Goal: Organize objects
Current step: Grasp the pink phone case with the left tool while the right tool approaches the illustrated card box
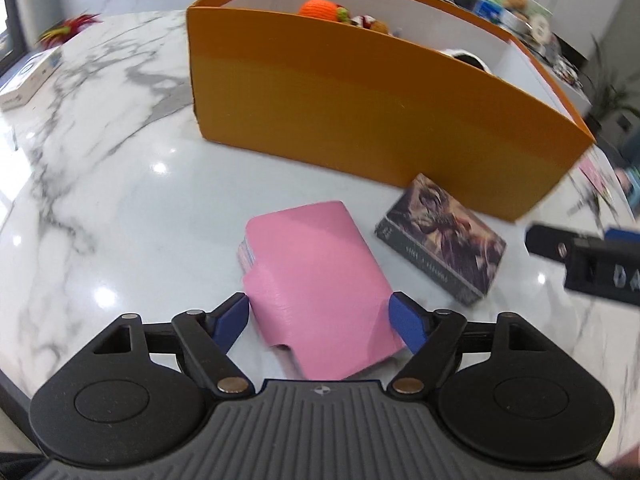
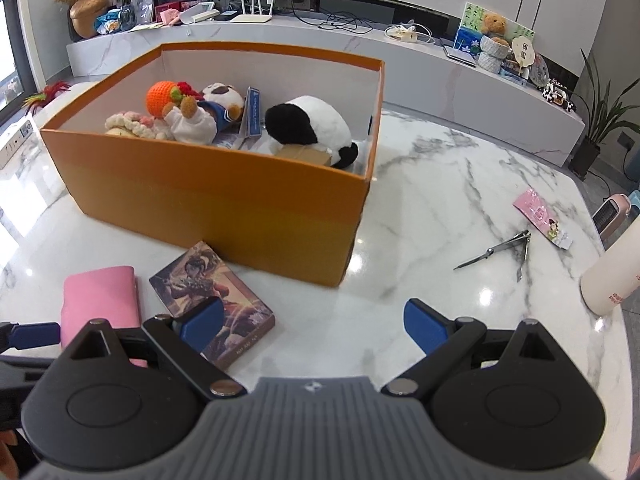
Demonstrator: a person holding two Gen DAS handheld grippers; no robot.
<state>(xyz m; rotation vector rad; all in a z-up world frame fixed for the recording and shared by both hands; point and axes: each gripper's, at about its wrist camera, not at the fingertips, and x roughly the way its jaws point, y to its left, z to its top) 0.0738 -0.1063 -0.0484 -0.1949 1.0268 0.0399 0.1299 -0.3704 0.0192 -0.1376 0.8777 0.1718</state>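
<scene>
An orange box (image 1: pixel 360 120) stands on the marble table, also in the right wrist view (image 2: pixel 208 196), holding several plush toys (image 2: pixel 308 124). A pink wallet (image 1: pixel 316 280) lies in front of it, between the blue fingers of my left gripper (image 1: pixel 322 318), which touch its two sides. A picture card box (image 1: pixel 444 236) lies right of it, also in the right wrist view (image 2: pixel 216 300). My right gripper (image 2: pixel 316 320) is open and empty above the table, its left finger over the card box. The wallet shows in the right wrist view (image 2: pixel 100 304) too.
Scissors (image 2: pixel 484 258), nail clippers (image 2: pixel 522 252) and a pink packet (image 2: pixel 540 214) lie on the table at right. A white bottle (image 2: pixel 612 280) stands at the right edge. A white box (image 1: pixel 28 80) sits far left. A cluttered counter (image 2: pixel 320 36) runs behind.
</scene>
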